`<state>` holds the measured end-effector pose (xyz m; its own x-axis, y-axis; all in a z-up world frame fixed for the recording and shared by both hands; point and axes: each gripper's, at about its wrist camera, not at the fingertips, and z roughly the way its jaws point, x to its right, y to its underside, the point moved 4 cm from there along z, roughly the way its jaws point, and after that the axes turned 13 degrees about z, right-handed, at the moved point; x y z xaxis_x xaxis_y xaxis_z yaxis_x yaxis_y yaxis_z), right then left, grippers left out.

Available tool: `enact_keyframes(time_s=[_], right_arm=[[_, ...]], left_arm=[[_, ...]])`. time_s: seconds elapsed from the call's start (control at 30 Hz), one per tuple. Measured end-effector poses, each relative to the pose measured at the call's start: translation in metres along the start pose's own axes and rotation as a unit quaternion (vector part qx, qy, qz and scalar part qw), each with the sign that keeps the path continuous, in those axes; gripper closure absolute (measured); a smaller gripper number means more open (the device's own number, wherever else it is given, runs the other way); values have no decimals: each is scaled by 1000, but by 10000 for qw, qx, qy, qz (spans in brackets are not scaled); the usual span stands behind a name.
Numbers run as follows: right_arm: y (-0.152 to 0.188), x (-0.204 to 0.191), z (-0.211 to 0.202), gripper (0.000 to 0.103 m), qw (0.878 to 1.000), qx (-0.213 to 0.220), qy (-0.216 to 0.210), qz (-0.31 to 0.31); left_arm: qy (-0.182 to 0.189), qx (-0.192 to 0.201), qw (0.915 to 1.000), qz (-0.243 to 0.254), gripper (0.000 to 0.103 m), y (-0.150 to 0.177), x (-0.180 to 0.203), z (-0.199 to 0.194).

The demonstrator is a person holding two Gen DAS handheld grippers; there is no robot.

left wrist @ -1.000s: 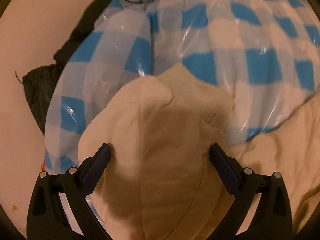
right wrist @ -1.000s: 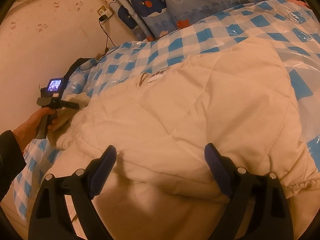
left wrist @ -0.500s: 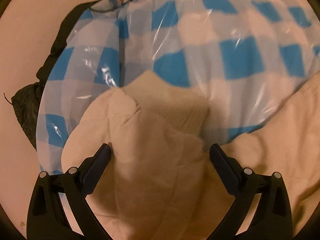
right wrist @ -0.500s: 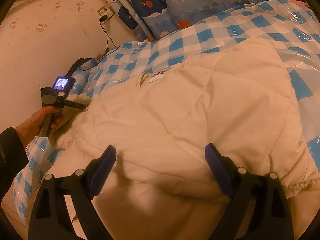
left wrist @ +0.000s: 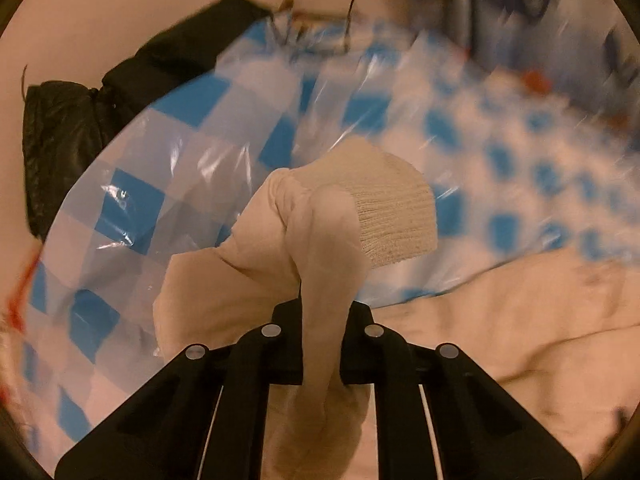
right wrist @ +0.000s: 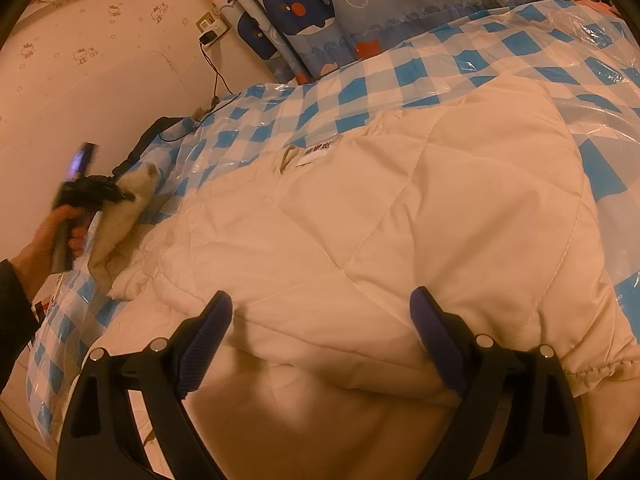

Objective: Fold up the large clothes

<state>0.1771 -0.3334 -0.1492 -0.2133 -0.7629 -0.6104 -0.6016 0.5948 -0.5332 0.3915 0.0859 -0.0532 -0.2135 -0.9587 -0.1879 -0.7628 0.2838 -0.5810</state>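
Observation:
A cream quilted jacket [right wrist: 400, 208] lies spread on the bed, its label near the collar facing up. Its left sleeve [left wrist: 320, 248] ends in a ribbed cuff [left wrist: 396, 216]. My left gripper [left wrist: 322, 308] is shut on that sleeve just behind the cuff and holds it lifted off the bed. In the right wrist view the left gripper [right wrist: 120, 196], in a person's hand, shows at the far left with the sleeve [right wrist: 120, 228] hanging from it. My right gripper [right wrist: 320, 320] stands open over the jacket's near edge, with nothing pinched between its fingers.
The bed wears a blue-and-white check cover under clear plastic [right wrist: 360, 80]. A whale-print curtain [right wrist: 360, 0] hangs behind it. A black bag [left wrist: 80, 128] sits between bed and wall. A wall socket with a charger and cable [right wrist: 210, 34] is at the left.
My left gripper has gone from wide open around the sleeve to shut on it, and has risen and tilted, pulling the cuff up off the bed. The right gripper has stayed still.

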Motion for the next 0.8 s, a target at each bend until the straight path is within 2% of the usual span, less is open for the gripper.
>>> enact_keyframes(time_s=[0.07, 0.1, 0.23, 0.4, 0.6, 0.73, 0.8], right_arm=[[0, 0, 0, 16, 10000, 2, 2, 0], [0, 0, 0, 16, 10000, 0, 5, 1], [0, 0, 0, 16, 10000, -4, 5, 5], [-2, 1, -5, 16, 9999, 58, -121, 104], [-7, -3, -20, 16, 9987, 53, -440, 265], [-21, -8, -44, 16, 9926, 205, -1059, 553], [-32, -1, -57, 16, 9857, 245, -1425, 860]], left_arm=[[623, 481, 9967, -188, 95, -4, 0, -29], [1025, 771, 9914, -264, 95, -5, 5, -52], [1704, 1219, 9772, -333, 95, -21, 22, -99], [2455, 1583, 9561, -245, 95, -45, 84, -155], [3013, 1615, 9396, 181, 95, -51, 168, -193], [3349, 1484, 9282, 649, 95, -42, 238, -202], [3475, 1383, 9225, 957, 95, -33, 273, -202]])
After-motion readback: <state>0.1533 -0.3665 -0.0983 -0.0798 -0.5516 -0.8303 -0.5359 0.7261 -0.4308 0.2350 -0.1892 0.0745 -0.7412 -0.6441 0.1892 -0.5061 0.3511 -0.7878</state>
